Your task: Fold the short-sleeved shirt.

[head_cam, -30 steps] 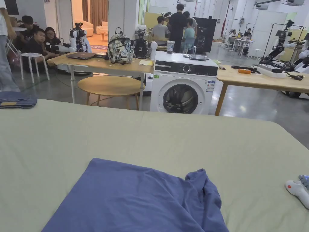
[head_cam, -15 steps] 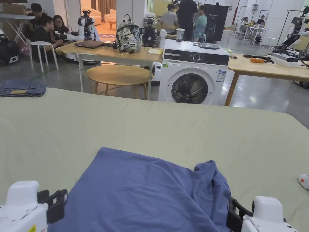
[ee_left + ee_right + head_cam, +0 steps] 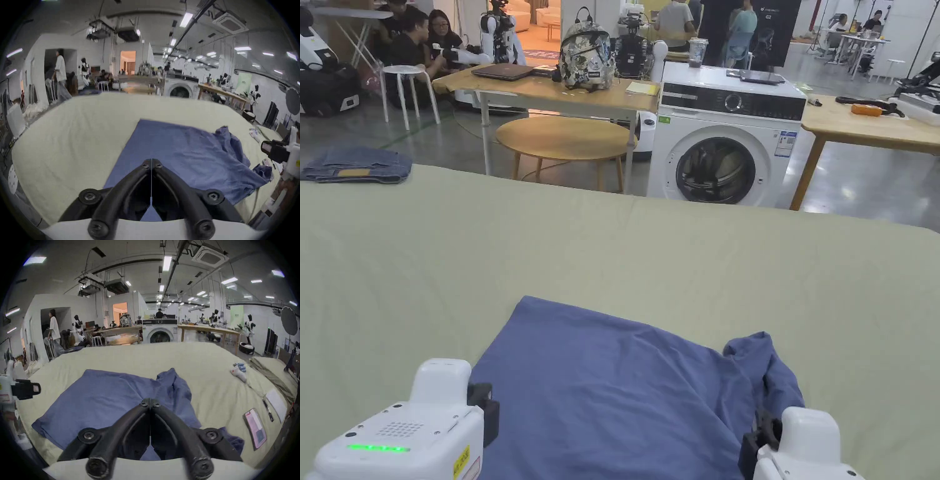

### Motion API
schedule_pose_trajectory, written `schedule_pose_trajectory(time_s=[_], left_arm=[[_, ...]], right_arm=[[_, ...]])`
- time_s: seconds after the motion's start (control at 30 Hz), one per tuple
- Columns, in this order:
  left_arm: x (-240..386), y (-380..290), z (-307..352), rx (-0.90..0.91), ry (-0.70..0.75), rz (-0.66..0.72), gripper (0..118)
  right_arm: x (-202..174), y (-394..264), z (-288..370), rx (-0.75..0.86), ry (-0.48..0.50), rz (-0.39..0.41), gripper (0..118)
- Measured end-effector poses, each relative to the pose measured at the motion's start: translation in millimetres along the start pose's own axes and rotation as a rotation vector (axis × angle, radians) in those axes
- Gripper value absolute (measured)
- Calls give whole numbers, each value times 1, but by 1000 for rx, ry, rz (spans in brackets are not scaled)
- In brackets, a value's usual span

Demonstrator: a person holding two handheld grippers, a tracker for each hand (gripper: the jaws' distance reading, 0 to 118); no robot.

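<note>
The blue cotton short-sleeved shirt [image 3: 625, 387] lies on the pale green cloth-covered table [image 3: 650, 256], its right side rumpled. The left tool [image 3: 151, 162] and right tool [image 3: 150, 402] hover over its near edge, both clenched on nothing. Folding hasn't begun; next, I'd guess, they open and pinch that bunched side flat.

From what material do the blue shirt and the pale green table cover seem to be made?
The blue short-sleeved shirt looks like thin, matte cotton-type knit: it falls in soft creases. The pale green table cover looks like a thicker matte woven cloth, lightly wrinkled; the exact fibre is unclear.
</note>
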State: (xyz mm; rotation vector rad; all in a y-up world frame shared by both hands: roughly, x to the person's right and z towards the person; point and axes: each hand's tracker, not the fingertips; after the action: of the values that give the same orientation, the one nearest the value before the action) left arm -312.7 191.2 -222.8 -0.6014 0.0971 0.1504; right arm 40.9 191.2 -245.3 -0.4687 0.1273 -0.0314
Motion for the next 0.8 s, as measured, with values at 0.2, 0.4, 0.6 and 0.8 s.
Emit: schedule_pose_trajectory(time_s=[0.2,0.4,0.6,0.8], left_arm=[[-32,38,-96,-154,-12,36,0],[-38,123,-174,-241,-67,44,0],[-24,170,-240,-342,-50,-1,44],[-2,172,-282,-437,5,-43,60]], right_arm=[[10,-13,-28,-88,-7,-8,0],[21,-15,-48,-134,-27,-15,0],[30,-16,-59,-158,-48,-14,0],[41,-16,-63,-178,-73,-15,0]])
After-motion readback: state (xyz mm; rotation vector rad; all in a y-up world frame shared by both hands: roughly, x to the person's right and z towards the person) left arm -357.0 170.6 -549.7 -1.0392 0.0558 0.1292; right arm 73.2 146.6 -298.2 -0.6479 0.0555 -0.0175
